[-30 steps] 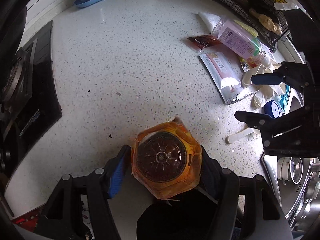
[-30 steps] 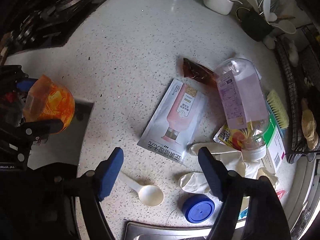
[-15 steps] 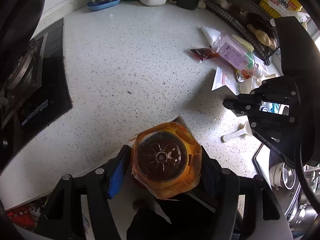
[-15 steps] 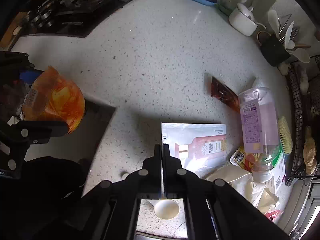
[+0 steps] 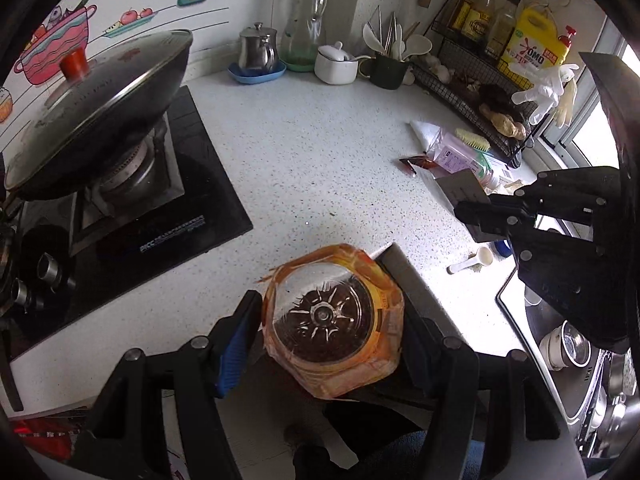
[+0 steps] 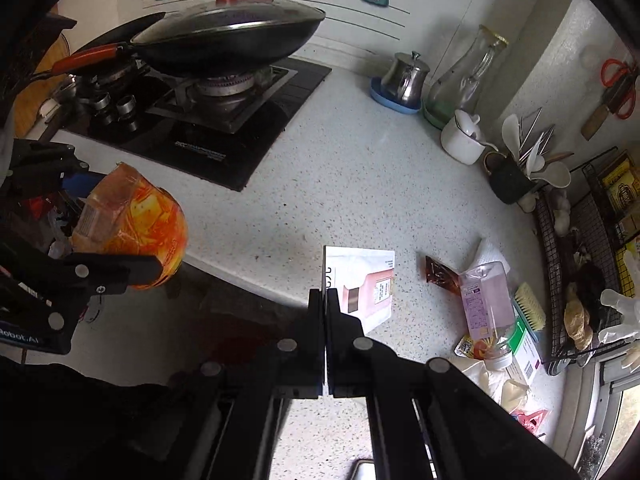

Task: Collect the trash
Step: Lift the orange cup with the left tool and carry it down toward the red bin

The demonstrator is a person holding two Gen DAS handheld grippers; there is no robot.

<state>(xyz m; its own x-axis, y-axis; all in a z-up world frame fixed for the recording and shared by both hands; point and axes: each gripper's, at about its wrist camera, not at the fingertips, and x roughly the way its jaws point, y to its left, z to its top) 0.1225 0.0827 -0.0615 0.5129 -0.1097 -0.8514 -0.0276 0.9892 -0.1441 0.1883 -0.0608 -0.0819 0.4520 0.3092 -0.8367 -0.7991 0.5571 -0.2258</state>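
Gripping orange bottle (image 5: 332, 320); right gripper (image 6: 325, 300) pinching sachet (image 6: 360, 280)

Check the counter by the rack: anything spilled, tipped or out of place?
Yes. A clear bottle lies on its side among loose litter: a brown sachet, a brush and crumpled gloves. A white scoop lies loose by the sink. No liquid spill shows.

Both wrist cameras look steeply down along their fingers, raised above the speckled countertop (image 5: 320, 152); both views share the lidded wok (image 6: 228, 40) and stove.
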